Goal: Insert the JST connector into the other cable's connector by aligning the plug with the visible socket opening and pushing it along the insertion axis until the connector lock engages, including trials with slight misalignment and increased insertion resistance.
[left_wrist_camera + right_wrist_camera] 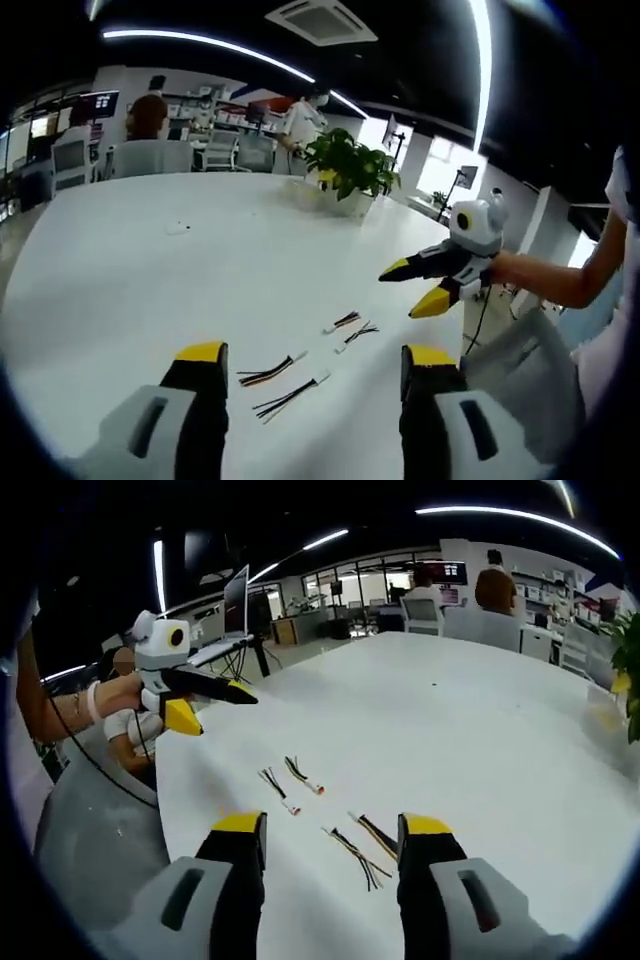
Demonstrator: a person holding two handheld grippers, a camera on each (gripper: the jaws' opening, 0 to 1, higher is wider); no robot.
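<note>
Held both grippers wide open and empty: left gripper (313,362), right gripper (330,830). Lay on white table (120,270): 4 JST cables (285,385) between jaws and toward 1 o'clock.

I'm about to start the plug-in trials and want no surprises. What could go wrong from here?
1. Four short cables lie loose in two pairs on the smooth white table: the near pair and the far pair. Pinching one may nudge its neighbour.
2. The connectors are tiny next to the open left gripper and open right gripper, so a grip could land on the wires and spoil alignment.
3. The cables sit near the table edge and might slide off.
</note>
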